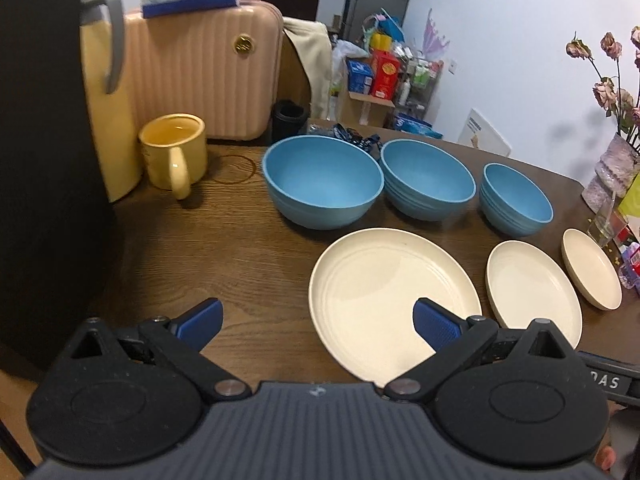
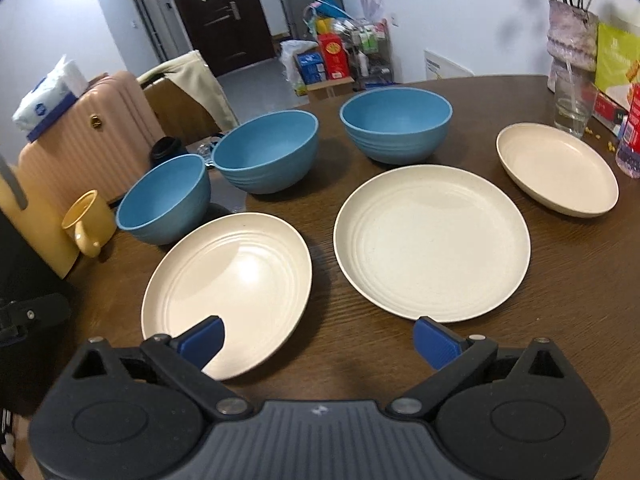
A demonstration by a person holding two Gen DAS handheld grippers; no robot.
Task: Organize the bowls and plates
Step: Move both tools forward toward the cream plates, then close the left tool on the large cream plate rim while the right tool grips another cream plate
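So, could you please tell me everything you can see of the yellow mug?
The yellow mug is glossy, ceramic-looking, with one loop handle turned toward the left wrist camera. It stands upright on the wooden table, mouth up, its inside yellowish, contents unclear. It sits between a pale yellow jug and the leftmost blue bowl, clear of the bowl.

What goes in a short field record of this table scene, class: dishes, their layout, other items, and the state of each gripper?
bowls: three blue bowls, rear row, not stacked
plates: three cream plates, front row, not stacked
table: dark wood table
other items: yellow mug, glass, vase of flowers
left gripper: open, holds nothing
right gripper: open, holds nothing
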